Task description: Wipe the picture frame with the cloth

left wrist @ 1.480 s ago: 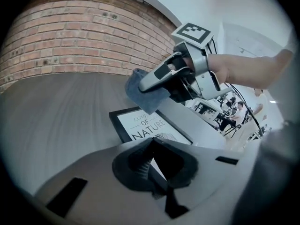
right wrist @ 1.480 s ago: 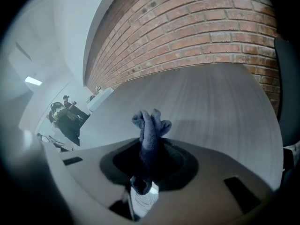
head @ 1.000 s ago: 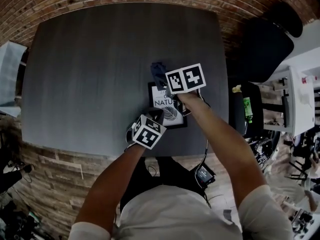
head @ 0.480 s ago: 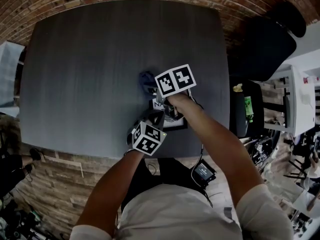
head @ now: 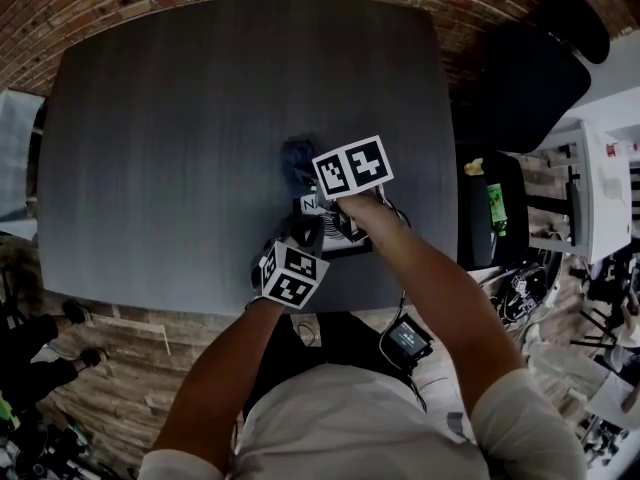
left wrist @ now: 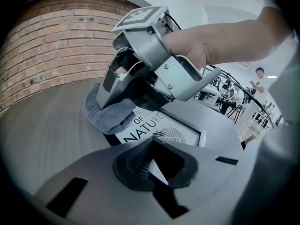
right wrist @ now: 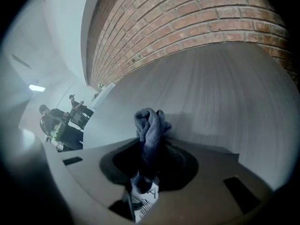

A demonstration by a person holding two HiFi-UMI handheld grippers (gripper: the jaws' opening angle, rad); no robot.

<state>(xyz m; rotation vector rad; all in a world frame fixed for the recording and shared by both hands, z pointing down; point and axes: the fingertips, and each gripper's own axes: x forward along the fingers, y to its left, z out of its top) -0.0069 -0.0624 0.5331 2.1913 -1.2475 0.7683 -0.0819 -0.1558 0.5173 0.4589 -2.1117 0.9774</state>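
- Your head view looked steeply down at the table [head: 200, 118].
- Your left gripper view sat close over the picture frame [left wrist: 180, 134].
- Your right gripper view faced the brick wall [right wrist: 187, 22]; all three shared the cloth [right wrist: 149, 123].

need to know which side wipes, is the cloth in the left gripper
No, the cloth is pinched between the jaws of the right gripper, while the left gripper grips the picture frame.

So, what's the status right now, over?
Right tool shut on the cloth, cloth at the picture frame far corner. Left tool shut, tips at the frame's near edge. Nothing blocking on the table.
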